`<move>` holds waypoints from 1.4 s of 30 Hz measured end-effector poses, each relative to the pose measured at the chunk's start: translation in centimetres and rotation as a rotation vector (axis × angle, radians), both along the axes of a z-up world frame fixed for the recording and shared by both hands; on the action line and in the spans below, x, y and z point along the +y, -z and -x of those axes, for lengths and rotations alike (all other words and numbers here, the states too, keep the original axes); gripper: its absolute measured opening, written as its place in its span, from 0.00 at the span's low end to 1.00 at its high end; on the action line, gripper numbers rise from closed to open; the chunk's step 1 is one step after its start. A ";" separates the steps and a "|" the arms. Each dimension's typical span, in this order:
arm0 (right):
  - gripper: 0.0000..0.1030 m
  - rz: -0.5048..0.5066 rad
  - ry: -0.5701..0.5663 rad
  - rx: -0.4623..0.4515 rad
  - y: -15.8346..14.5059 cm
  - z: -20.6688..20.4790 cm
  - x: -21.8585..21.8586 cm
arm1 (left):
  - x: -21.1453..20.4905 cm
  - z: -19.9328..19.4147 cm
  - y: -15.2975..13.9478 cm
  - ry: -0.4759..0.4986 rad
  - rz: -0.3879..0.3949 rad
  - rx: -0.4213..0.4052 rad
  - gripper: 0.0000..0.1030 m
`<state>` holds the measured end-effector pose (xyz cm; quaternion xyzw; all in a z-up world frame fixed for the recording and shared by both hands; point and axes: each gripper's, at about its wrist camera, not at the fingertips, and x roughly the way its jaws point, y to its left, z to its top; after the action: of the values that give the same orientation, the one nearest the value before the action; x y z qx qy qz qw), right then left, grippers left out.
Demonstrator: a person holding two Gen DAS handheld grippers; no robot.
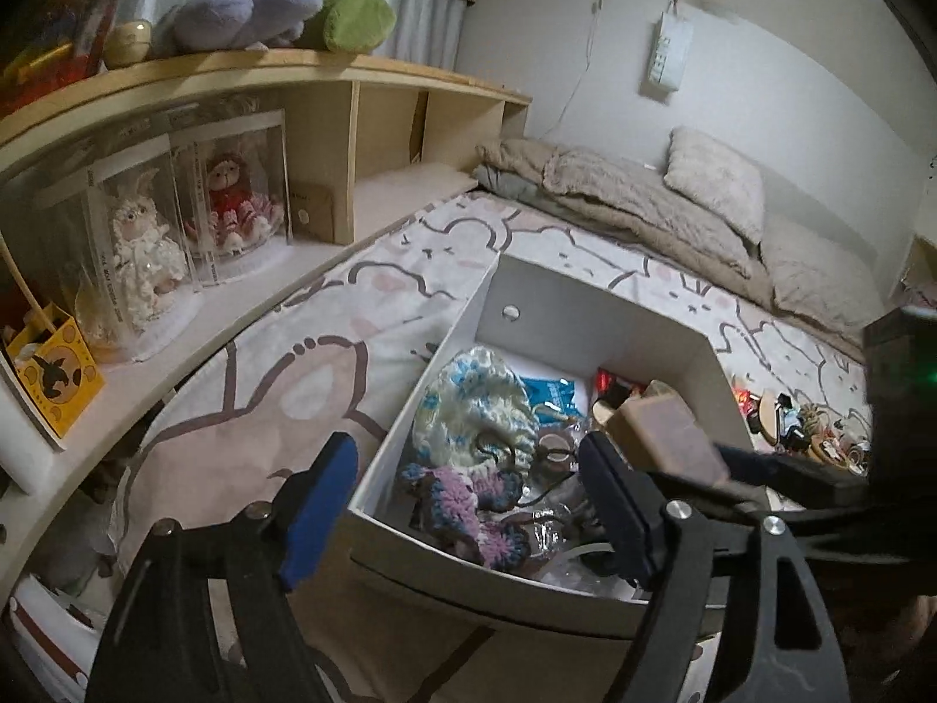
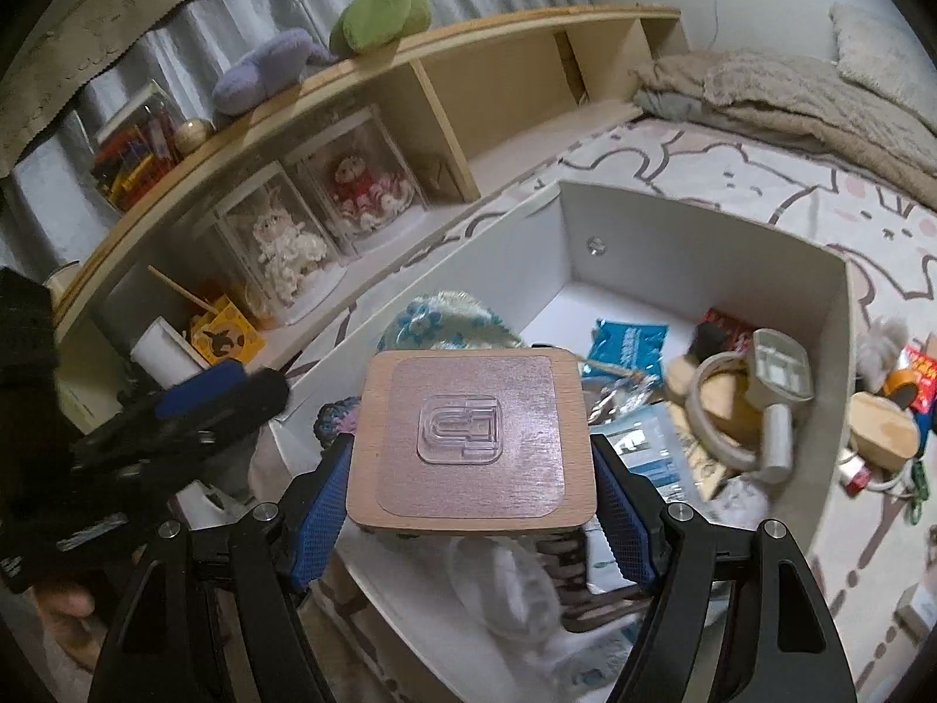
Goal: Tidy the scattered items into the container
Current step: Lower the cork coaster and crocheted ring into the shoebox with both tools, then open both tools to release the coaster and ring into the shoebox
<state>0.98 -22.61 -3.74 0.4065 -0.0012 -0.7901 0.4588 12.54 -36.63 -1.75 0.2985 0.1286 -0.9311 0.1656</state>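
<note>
Right gripper [image 2: 471, 504] over the near end of the white box [image 2: 834, 363]; its fingers [image 2: 321, 518] are clamped on the two side edges of a square wooden board [image 2: 468, 439], held flat, clear plastic hook facing up. Left gripper [image 1: 468, 504] spread wide, holding nothing, straddling the box's near left corner [image 1: 375, 504]. Box sits on the bed [image 1: 328, 375]. Inside it: knitted hat [image 1: 474, 404] at 9 o'clock, blue packet [image 2: 629, 343] mid-box. More loose items [image 2: 890, 404] on the bed at 3 o'clock of the box.
</note>
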 end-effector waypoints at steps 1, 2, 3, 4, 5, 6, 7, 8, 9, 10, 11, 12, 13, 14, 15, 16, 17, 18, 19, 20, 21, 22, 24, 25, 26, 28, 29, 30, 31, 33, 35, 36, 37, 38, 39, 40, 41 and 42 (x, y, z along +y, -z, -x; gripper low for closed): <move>0.75 -0.006 0.001 -0.008 0.2 0.0 -0.5 | -0.1 -0.2 -0.2 -0.001 0.005 0.007 0.76; 0.75 -0.013 0.007 -0.014 0.4 0.0 -0.9 | -0.1 -0.4 -0.4 -0.003 0.009 0.011 0.76; 0.75 -0.021 0.013 -0.022 0.6 0.1 -1.2 | -0.2 -0.5 -0.5 -0.004 0.013 0.013 0.76; 0.75 -0.026 0.015 -0.029 0.7 0.1 -1.6 | -0.3 -0.7 -0.6 -0.005 0.015 0.014 0.76; 0.75 -0.030 0.015 -0.034 0.9 0.1 -1.9 | -0.4 -0.8 -0.7 -0.003 0.013 0.013 0.76; 0.75 -0.035 0.013 -0.037 1.0 0.0 -2.3 | -0.6 -0.9 -0.7 -0.002 0.011 0.012 0.76; 0.75 -0.040 0.012 -0.039 1.1 0.0 -2.6 | -0.8 -1.0 -0.8 -0.003 0.011 0.010 0.76; 0.75 -0.043 0.010 -0.041 1.2 0.0 -2.9 | -0.9 -1.1 -0.8 -0.005 0.013 0.009 0.76; 0.75 -0.044 0.006 -0.045 1.3 0.0 -3.2 | -1.1 -1.2 -0.9 -0.008 0.017 0.008 0.76; 0.75 -0.044 0.001 -0.050 1.4 0.1 -3.5 | -1.3 -1.3 -1.0 -0.010 0.019 0.009 0.76; 0.75 -0.042 -0.002 -0.055 1.5 0.1 -3.7 | -1.4 -1.5 -1.1 -0.012 0.019 0.010 0.76; 0.75 -0.040 -0.006 -0.060 1.5 0.1 -4.0 | -1.5 -1.6 -1.1 -0.013 0.020 0.011 0.76; 0.75 -0.040 -0.012 -0.064 1.6 0.1 -4.2 | -1.6 -1.7 -1.2 -0.014 0.021 0.013 0.76; 0.76 -0.040 -0.017 -0.066 1.6 0.1 -4.3 | -1.6 -1.8 -1.2 -0.015 0.023 0.013 0.77; 0.86 -0.040 -0.011 -0.065 1.6 0.1 -4.3 | -1.6 -1.9 -1.3 -0.017 0.025 0.013 0.80; 0.94 -0.042 0.000 -0.061 1.5 0.1 -4.3 | -1.6 -1.9 -1.4 -0.018 0.027 0.015 0.83; 1.00 -0.043 0.009 -0.053 1.4 0.1 -4.2 | -1.6 -1.9 -1.4 -0.020 0.028 0.017 0.89; 1.00 -0.039 0.014 -0.042 1.2 0.0 -4.1 | -1.5 -2.0 -1.5 -0.021 0.030 0.019 0.91; 1.00 -0.037 0.016 -0.035 1.0 0.0 -3.9 | -1.4 -2.1 -1.6 -0.021 0.031 0.021 0.91; 1.00 -0.035 0.017 -0.034 0.8 0.0 -3.8 | -1.4 -2.1 -1.6 -0.020 0.032 0.021 0.91; 1.00 -0.032 0.019 -0.034 0.7 0.0 -3.6 | -1.3 -2.1 -1.7 -0.020 0.034 0.020 0.91; 1.00 -0.030 0.021 -0.035 0.5 0.0 -3.5 | -1.2 -2.1 -1.7 -0.020 0.037 0.019 0.91; 1.00 -0.032 0.021 -0.031 0.3 0.0 -3.3 | -1.0 -2.0 -1.9 -0.018 0.040 0.017 0.91; 1.00 -0.034 0.020 -0.027 0.1 -0.1 -3.2 | -0.9 -2.0 -1.9 -0.017 0.041 0.016 0.91; 1.00 -0.035 0.019 -0.022 0.1 -0.2 -3.1 | -0.8 -2.0 -2.0 -0.017 0.042 0.016 0.91; 1.00 -0.040 0.018 -0.011 -0.2 -0.4 -2.7 | -0.4 -1.9 -2.2 -0.017 0.046 0.016 0.91; 1.00 -0.040 0.018 -0.008 -0.2 -0.4 -2.6 | -0.3 -1.9 -2.3 -0.018 0.048 0.017 0.91; 1.00 -0.040 0.018 -0.007 -0.3 -0.4 -2.5 | -0.1 -1.9 -2.4 -0.019 0.049 0.018 0.91; 1.00 -0.039 0.019 -0.007 -0.3 -0.4 -2.3 | 0.1 -2.0 -2.5 -0.019 0.048 0.020 0.91; 1.00 -0.040 0.020 -0.006 -0.4 -0.5 -1.9 | 0.3 -2.0 -2.7 -0.019 0.047 0.022 0.91; 1.00 -0.040 0.021 0.000 -0.5 -0.5 -1.6 | 0.5 -2.0 -2.8 -0.020 0.050 0.022 0.91; 1.00 -0.039 0.022 0.004 -0.6 -0.6 -1.4 | 0.7 -2.1 -2.9 -0.021 0.054 0.022 0.91; 1.00 -0.036 0.024 0.007 -0.7 -0.6 -1.1 | 0.8 -2.1 -3.0 -0.023 0.056 0.021 0.91; 1.00 -0.033 0.027 0.011 -0.8 -0.6 -0.7 | 0.9 -2.1 -3.0 -0.026 0.058 0.019 0.91; 1.00 -0.030 0.029 0.014 -1.0 -0.7 -0.5 | 1.0 -2.2 -3.1 -0.031 0.061 0.015 0.93; 1.00 -0.027 0.031 0.018 -1.1 -0.7 -0.2 | 1.1 -2.2 -3.1 -0.038 0.064 0.012 0.94; 1.00 -0.026 0.030 0.023 -1.2 -0.8 0.1 | 1.2 -2.3 -3.2 -0.046 0.067 0.010 0.98; 1.00 -0.025 0.029 0.029 -1.3 -0.8 0.4 | 1.4 -2.3 -3.3 -0.051 0.070 0.009 1.00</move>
<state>1.82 -22.24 -2.42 0.4008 0.0093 -0.8024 0.4420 14.88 -35.27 1.51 0.2849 0.1041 -0.9319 0.1991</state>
